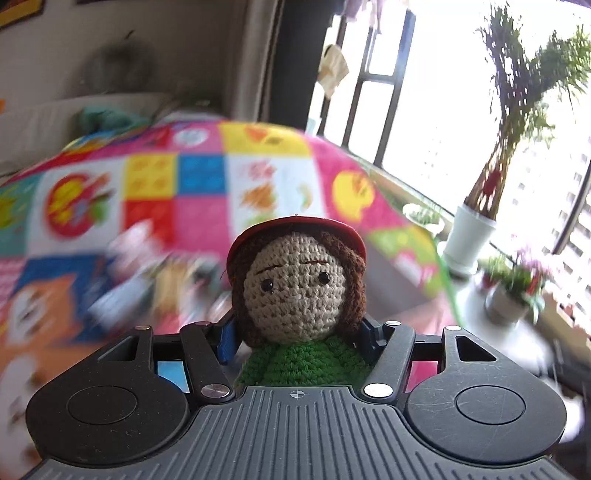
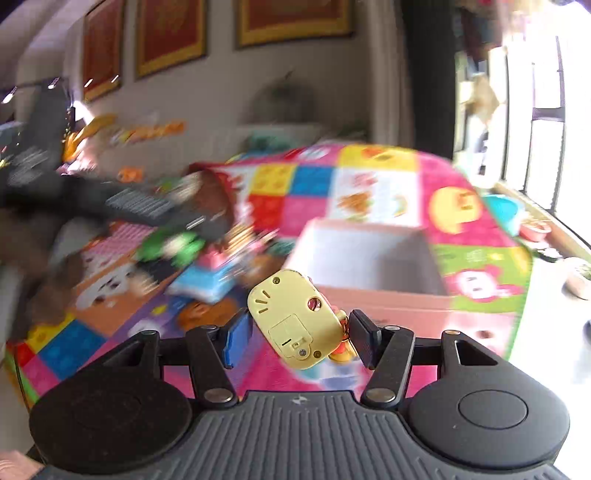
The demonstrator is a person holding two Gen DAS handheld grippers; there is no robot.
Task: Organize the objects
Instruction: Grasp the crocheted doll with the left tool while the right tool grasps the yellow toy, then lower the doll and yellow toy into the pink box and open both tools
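My left gripper (image 1: 297, 338) is shut on a crochet doll (image 1: 295, 284) with a beige face, brown hair, a red cap and a green body, held up above the colourful play mat (image 1: 207, 184). My right gripper (image 2: 299, 334) is shut on a small yellow plastic toy (image 2: 293, 317) with its underside facing me. A pink open box (image 2: 369, 266) with a pale inside stands on the mat just beyond the right gripper. The other gripper with the doll (image 2: 173, 247) shows blurred at the left of the right wrist view.
Several blurred toys (image 2: 207, 277) lie on the mat left of the box. A wall with framed pictures (image 2: 170, 33) is behind. Potted plants (image 1: 469, 236) stand by the window on the right. A teal bowl (image 2: 502, 208) sits near the window sill.
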